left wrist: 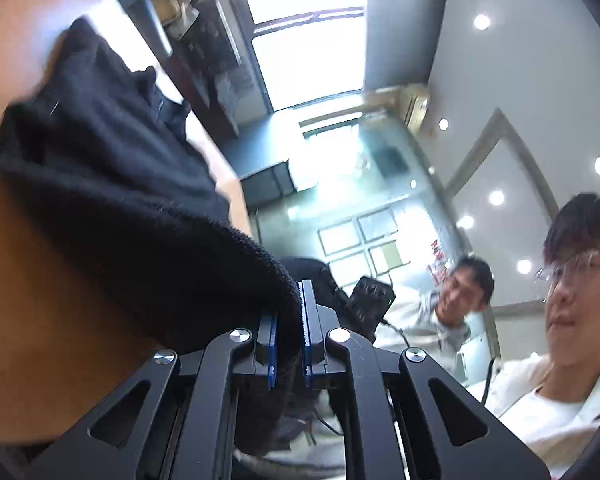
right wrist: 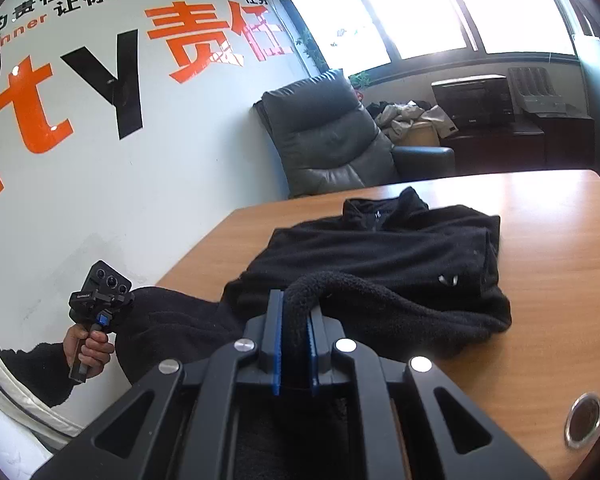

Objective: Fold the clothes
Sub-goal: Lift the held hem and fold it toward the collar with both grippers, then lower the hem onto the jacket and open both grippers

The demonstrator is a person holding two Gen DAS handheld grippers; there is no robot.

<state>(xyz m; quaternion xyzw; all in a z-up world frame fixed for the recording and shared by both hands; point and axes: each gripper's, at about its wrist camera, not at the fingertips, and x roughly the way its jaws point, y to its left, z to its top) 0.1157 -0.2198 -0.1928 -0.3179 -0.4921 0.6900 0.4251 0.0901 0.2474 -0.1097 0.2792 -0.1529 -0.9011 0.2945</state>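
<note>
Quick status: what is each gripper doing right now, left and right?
Left gripper: shut on the black fleece.
Right gripper: shut on a rolled edge of the same fleece, above the wooden table.

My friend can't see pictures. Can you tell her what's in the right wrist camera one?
The right gripper is shut on a fold of a black fleece that lies on a wooden table. Behind are a grey armchair, a white wall with big orange and black letters, and bright windows.
</note>
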